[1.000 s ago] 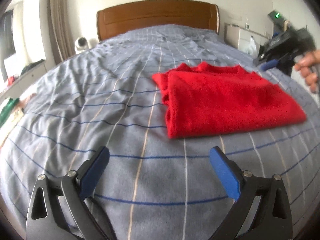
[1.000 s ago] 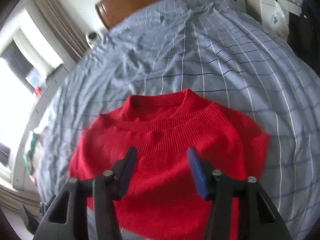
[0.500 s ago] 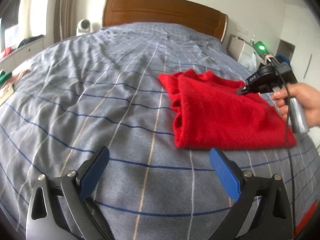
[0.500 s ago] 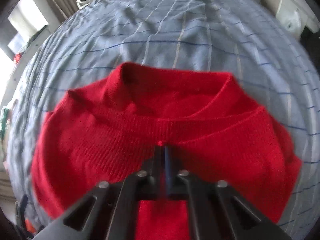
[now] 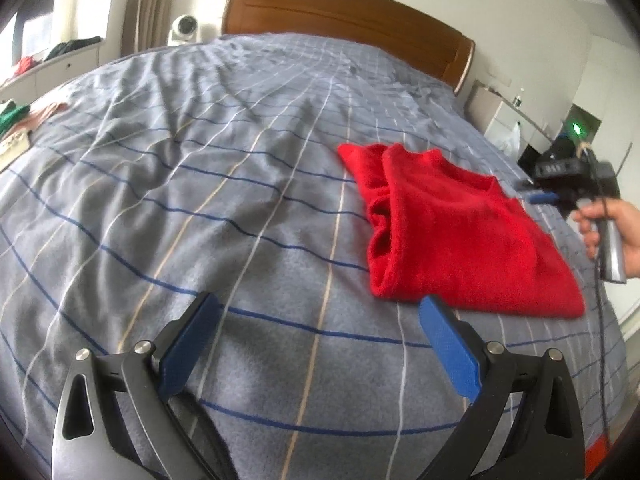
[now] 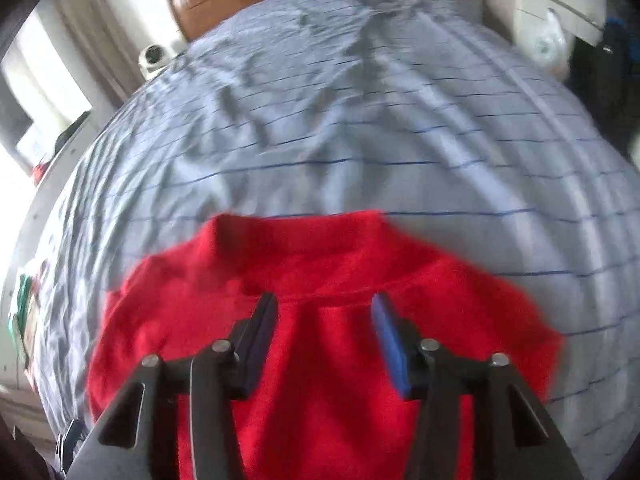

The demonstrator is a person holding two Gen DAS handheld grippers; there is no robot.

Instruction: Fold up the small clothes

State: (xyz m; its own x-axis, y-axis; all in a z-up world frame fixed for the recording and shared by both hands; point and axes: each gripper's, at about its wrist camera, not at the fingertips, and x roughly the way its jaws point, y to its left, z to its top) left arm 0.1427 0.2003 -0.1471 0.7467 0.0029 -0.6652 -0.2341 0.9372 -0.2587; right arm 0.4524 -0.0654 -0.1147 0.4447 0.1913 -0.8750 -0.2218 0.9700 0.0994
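A red knitted sweater point(image 5: 452, 228) lies folded into a rectangle on the bed, to the right in the left wrist view. My left gripper point(image 5: 320, 316) hovers open over bare blanket, just short of the sweater's near edge, with nothing between its blue pads. My right gripper point(image 6: 324, 306) hangs above the sweater point(image 6: 320, 344) near its collar; its jaws are opening and hold nothing. From the left wrist view the right gripper point(image 5: 540, 196) shows at the sweater's far right side, held by a hand point(image 5: 616, 236).
The bed is covered by a grey-blue striped blanket point(image 5: 200, 184) with a wooden headboard point(image 5: 352, 20) behind. A white nightstand point(image 6: 548, 12) stands right of the bed. A small white camera point(image 5: 186, 26) and shelves with clothes stand to the left.
The right gripper went shut down at the sweater's collar, then lifted back and opened. The left gripper swung left and rolled, so the sweater now sits further right in its view.
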